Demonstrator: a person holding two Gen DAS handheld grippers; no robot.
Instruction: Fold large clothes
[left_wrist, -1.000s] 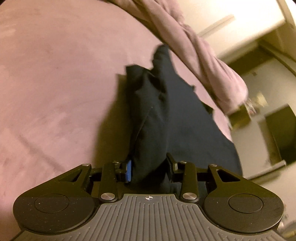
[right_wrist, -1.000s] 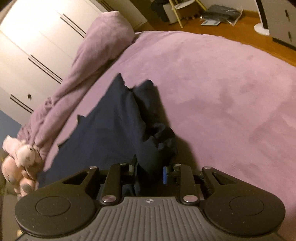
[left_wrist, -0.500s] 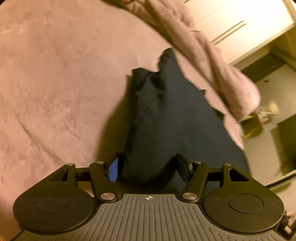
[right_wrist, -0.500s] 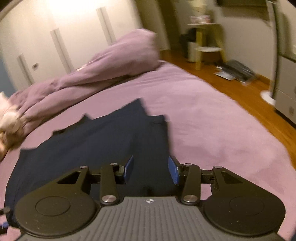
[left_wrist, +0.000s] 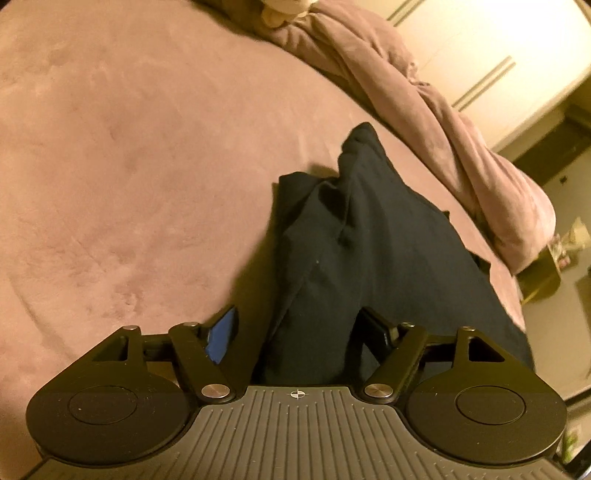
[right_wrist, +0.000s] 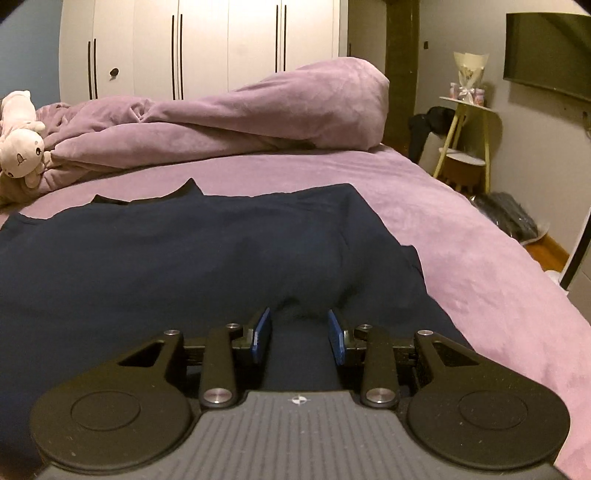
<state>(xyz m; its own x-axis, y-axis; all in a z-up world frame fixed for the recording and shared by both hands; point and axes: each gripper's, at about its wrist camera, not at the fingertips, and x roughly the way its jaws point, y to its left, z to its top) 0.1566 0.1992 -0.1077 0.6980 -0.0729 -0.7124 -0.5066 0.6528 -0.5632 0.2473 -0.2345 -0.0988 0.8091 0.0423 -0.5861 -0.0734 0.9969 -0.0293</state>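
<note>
Released: left hand-held gripper (left_wrist: 301, 328) jaws just widened, dark garment (left_wrist: 369, 258) loose between | right hand-held gripper (right_wrist: 300, 332) narrow, unclamped

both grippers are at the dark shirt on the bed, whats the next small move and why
Probably draw both grippers back clear of the shirt and look for the next edge to fold. The left gripper has just been opening, its jaws wide, with a ridge of cloth between them unpinched. The right gripper is open too, its pads apart over cloth. The shirt's right side already lies folded over on the bed.
</note>
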